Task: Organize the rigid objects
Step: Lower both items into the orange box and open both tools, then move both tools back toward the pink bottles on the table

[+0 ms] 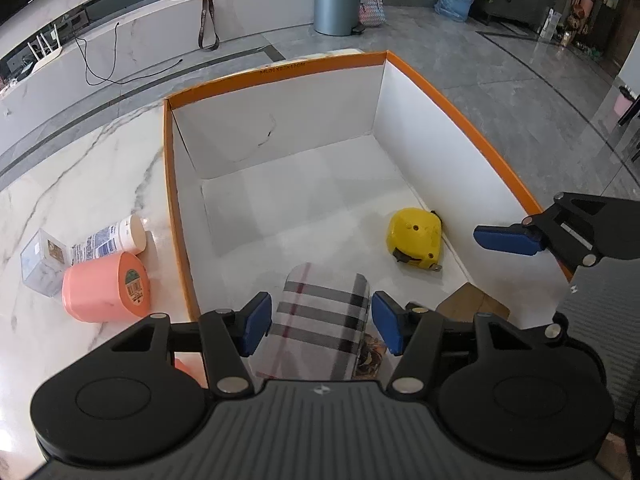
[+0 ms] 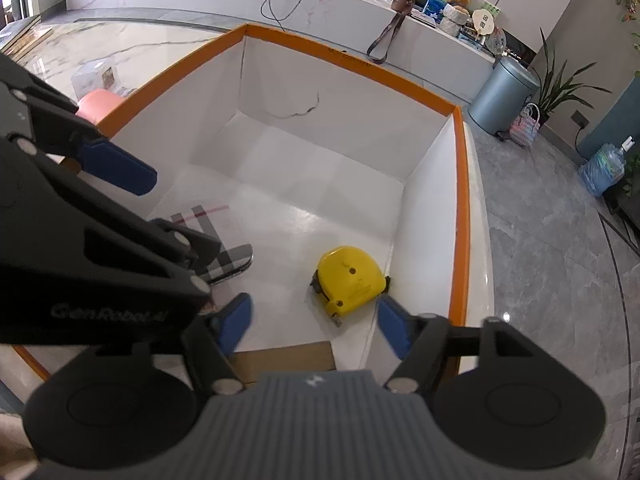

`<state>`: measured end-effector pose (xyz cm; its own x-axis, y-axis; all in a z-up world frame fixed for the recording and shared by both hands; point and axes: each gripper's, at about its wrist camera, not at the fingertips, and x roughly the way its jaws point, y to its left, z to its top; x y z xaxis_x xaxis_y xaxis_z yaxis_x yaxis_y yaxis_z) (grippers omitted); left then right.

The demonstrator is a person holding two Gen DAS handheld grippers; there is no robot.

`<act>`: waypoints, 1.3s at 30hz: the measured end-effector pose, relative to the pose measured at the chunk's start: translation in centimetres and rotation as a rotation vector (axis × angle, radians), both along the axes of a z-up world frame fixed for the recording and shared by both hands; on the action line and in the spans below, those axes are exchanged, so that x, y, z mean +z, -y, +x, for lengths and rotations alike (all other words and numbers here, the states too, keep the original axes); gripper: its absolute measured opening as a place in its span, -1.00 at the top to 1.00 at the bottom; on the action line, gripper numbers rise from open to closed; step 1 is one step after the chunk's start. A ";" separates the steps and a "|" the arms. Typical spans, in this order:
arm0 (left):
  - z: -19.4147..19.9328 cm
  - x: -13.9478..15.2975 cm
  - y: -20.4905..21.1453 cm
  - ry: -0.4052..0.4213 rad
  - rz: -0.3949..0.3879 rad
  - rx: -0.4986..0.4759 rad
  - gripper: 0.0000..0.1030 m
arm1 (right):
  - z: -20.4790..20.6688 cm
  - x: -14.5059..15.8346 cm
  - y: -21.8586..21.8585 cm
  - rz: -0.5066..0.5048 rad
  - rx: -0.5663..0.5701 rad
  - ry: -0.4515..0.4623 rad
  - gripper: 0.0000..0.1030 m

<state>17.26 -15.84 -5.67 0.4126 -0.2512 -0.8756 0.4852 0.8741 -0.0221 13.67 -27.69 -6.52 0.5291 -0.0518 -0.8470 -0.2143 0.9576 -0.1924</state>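
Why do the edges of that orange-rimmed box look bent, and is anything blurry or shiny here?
Left wrist view: the fisheye lens bows the box rim and the floor lines; centre sharp, corners dark. Right wrist view: the same bowing; the left tool crossing close to the lens looks soft, the yellow tape measure is crisp, and soft glare sits on the glossy box floor and the grey floor tiles.

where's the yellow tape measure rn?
Yellow tape measure lies on the box floor by its right wall, right of the plaid case.
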 end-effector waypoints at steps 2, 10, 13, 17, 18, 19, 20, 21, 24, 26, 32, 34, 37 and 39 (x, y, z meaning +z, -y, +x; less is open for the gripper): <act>-0.2 0.3 -0.2 0.014 -0.023 0.011 -0.32 | -0.1 0.1 0.0 0.002 -0.006 0.004 -0.50; -0.9 2.8 -1.3 0.056 -0.150 0.005 -0.32 | -0.4 1.8 -0.3 0.007 -0.046 0.041 -0.56; -1.1 3.6 -1.9 0.075 -0.169 0.015 -0.32 | -0.7 2.6 -0.8 0.015 -0.054 0.071 -0.56; -1.3 4.3 -3.1 0.090 -0.178 0.032 -0.32 | -0.9 3.9 -1.7 0.033 -0.062 0.109 -0.56; -1.3 4.5 -3.4 0.093 -0.176 0.038 -0.32 | -1.0 4.1 -2.0 0.042 -0.062 0.119 -0.56; -1.4 4.7 -3.7 0.097 -0.175 0.042 -0.32 | -1.2 4.3 -2.4 0.050 -0.062 0.127 -0.56; -1.5 4.9 -4.1 0.099 -0.173 0.050 -0.32 | -1.2 4.6 -2.7 0.060 -0.061 0.134 -0.56; -1.7 5.0 -4.6 0.101 -0.172 0.057 -0.32 | -1.3 4.9 -3.1 0.071 -0.060 0.141 -0.56; -1.8 5.5 -6.0 0.097 -0.168 0.091 -0.32 | -1.2 5.4 -4.5 0.099 -0.054 0.150 -0.56; -1.7 5.6 -7.3 0.088 -0.170 0.120 -0.32 | -1.2 5.6 -5.6 0.115 -0.043 0.155 -0.56; -1.8 5.6 -11.0 0.071 -0.157 0.206 -0.32 | -1.2 6.1 -9.4 0.153 0.003 0.162 -0.49; -1.8 5.6 -12.5 0.065 -0.162 0.234 -0.31 | -1.1 6.0 -10.7 0.158 0.019 0.160 -0.44; -1.9 5.5 -14.6 0.056 -0.168 0.272 -0.31 | -0.7 5.9 -12.6 0.168 0.044 0.154 -0.41; -1.8 5.3 -16.0 0.051 -0.174 0.299 -0.31 | -0.5 5.8 -13.7 0.183 0.071 0.150 -0.42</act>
